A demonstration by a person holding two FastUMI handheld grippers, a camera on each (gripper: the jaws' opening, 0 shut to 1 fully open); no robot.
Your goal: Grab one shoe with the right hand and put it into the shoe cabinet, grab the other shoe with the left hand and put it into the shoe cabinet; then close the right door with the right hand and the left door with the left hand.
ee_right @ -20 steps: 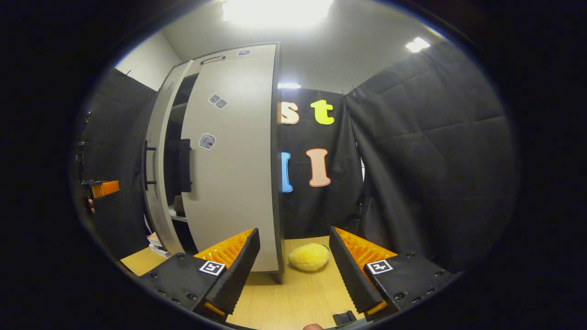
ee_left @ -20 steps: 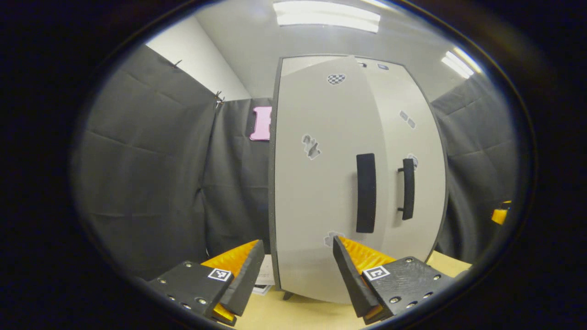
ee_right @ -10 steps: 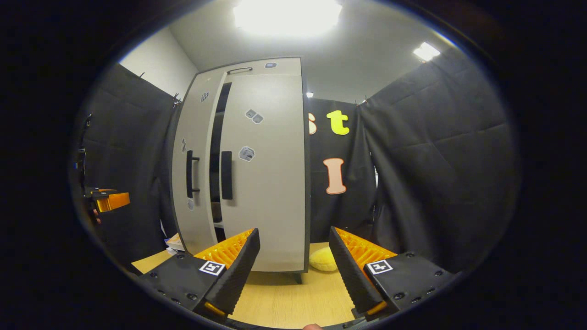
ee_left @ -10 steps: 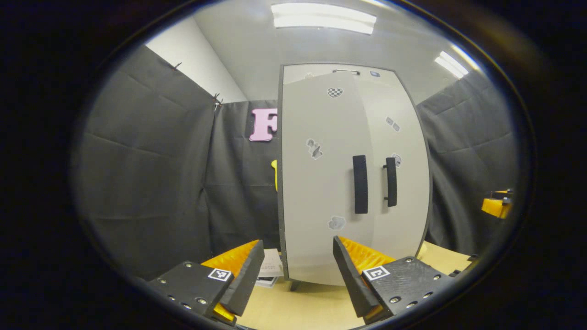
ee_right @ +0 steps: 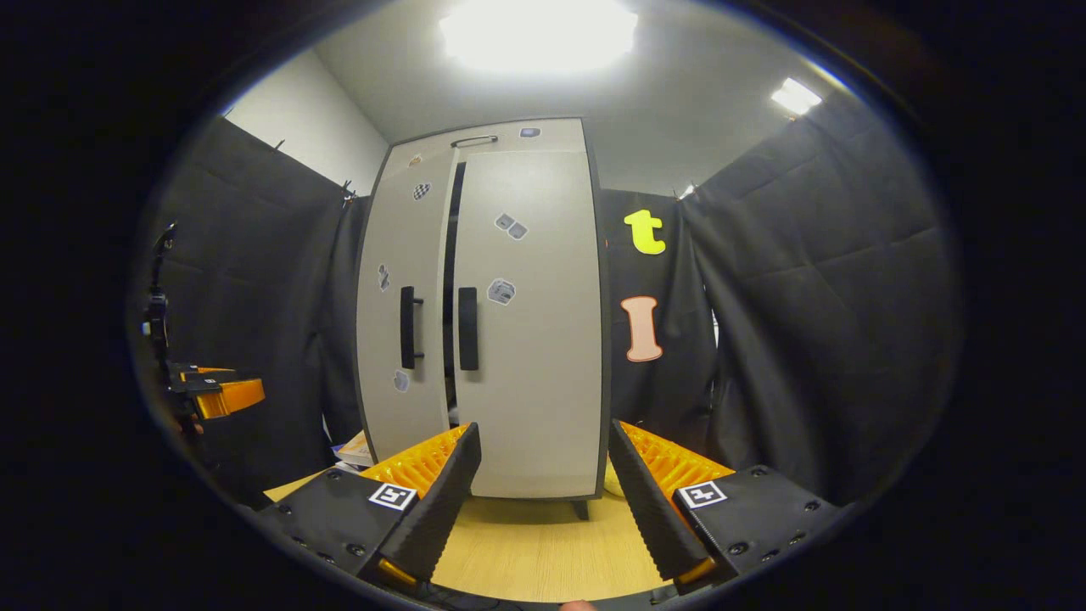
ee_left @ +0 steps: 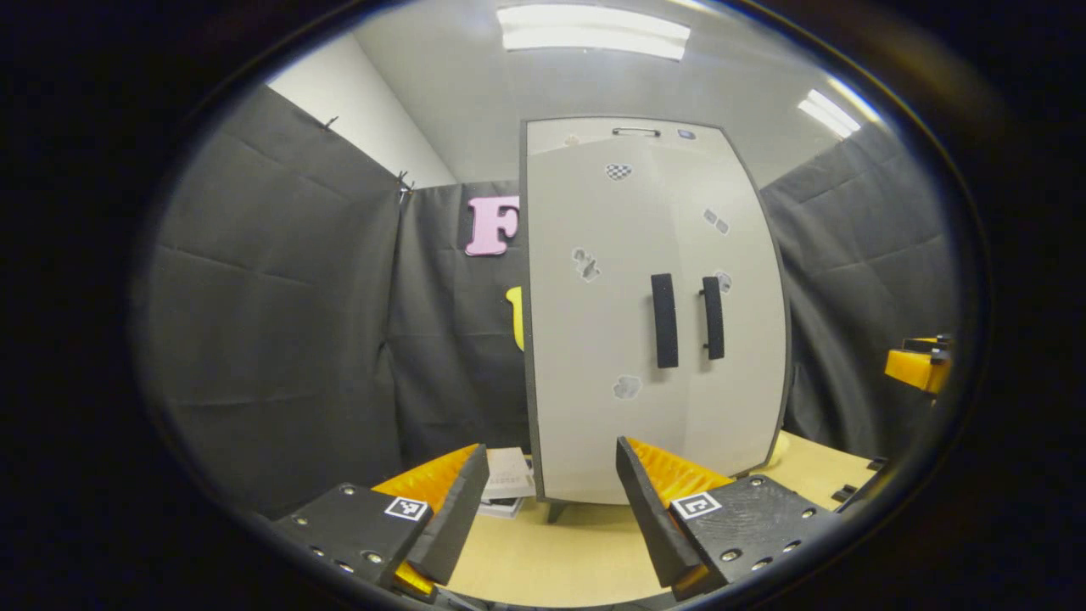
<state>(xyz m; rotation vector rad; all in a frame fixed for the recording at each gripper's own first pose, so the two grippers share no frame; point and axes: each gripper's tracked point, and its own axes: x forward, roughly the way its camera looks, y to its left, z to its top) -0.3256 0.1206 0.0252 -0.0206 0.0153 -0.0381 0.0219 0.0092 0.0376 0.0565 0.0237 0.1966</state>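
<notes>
Shoe cabinet (ee_right: 484, 322) upright at far side of tabletop (ee_right: 543, 552), both doors nearly shut, narrow dark gap between them. Left gripper (ee_left: 543, 518) and right gripper (ee_right: 543, 501) near, fingers spread wide, pinching nothing, apart from cabinet.

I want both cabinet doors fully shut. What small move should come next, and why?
Probably bring the left gripper forward to press the left door flush. The right gripper view shows a dark gap between it and the right door, and both grippers hang open, clear of the cabinet.
</notes>
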